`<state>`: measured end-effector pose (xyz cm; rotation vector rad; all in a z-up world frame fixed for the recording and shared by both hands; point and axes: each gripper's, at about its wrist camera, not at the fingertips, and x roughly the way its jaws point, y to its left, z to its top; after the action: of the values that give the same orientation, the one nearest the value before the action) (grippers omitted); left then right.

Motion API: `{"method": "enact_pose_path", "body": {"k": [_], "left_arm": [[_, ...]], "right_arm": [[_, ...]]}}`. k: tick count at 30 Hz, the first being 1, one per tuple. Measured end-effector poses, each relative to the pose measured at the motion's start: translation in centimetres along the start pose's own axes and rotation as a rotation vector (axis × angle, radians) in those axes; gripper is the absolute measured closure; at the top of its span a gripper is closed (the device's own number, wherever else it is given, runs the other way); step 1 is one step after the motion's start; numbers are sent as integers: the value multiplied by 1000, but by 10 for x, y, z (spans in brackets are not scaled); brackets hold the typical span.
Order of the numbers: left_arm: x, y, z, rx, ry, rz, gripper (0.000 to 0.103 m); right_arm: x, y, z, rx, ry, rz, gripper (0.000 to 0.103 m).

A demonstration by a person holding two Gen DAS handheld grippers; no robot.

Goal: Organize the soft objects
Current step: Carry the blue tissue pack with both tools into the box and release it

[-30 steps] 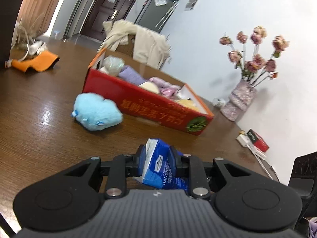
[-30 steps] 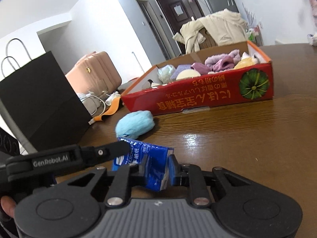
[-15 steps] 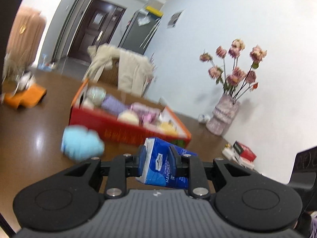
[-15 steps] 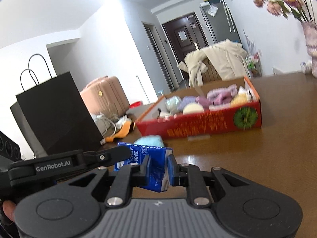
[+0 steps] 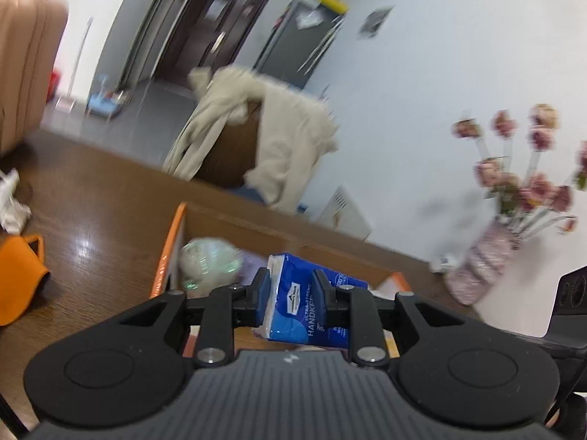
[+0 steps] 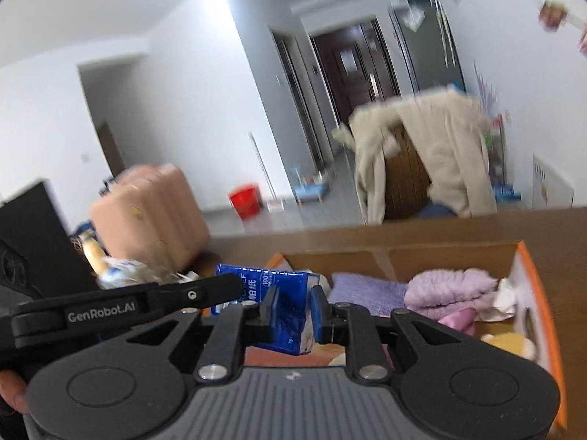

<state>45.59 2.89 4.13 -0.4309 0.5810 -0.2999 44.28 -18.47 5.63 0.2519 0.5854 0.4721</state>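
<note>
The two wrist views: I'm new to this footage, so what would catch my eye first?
A blue tissue pack is pinched between both hand-held grippers, left and right, above an orange-edged cardboard box. Inside the box lie soft purple items. A beige coat is draped over a chair behind.

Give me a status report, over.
Left gripper and right gripper both shut on tissue pack. Pack over box. Nothing in the way.

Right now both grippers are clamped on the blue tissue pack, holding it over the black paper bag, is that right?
Not the bag. Both the left gripper and right gripper clamp the blue tissue pack over the open cardboard box, as the right wrist view shows.
</note>
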Motion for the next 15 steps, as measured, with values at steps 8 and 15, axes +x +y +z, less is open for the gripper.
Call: {"method": "enact_pose_path", "body": {"k": [8,15], "left_arm": [[80,11,-6,132,231,176,80],[74,11,-10,141,235,179,80]], "right_arm": [[112,-44,5,138,331,-89,86],[128,-40,-11,53,339,-131,90]]}}
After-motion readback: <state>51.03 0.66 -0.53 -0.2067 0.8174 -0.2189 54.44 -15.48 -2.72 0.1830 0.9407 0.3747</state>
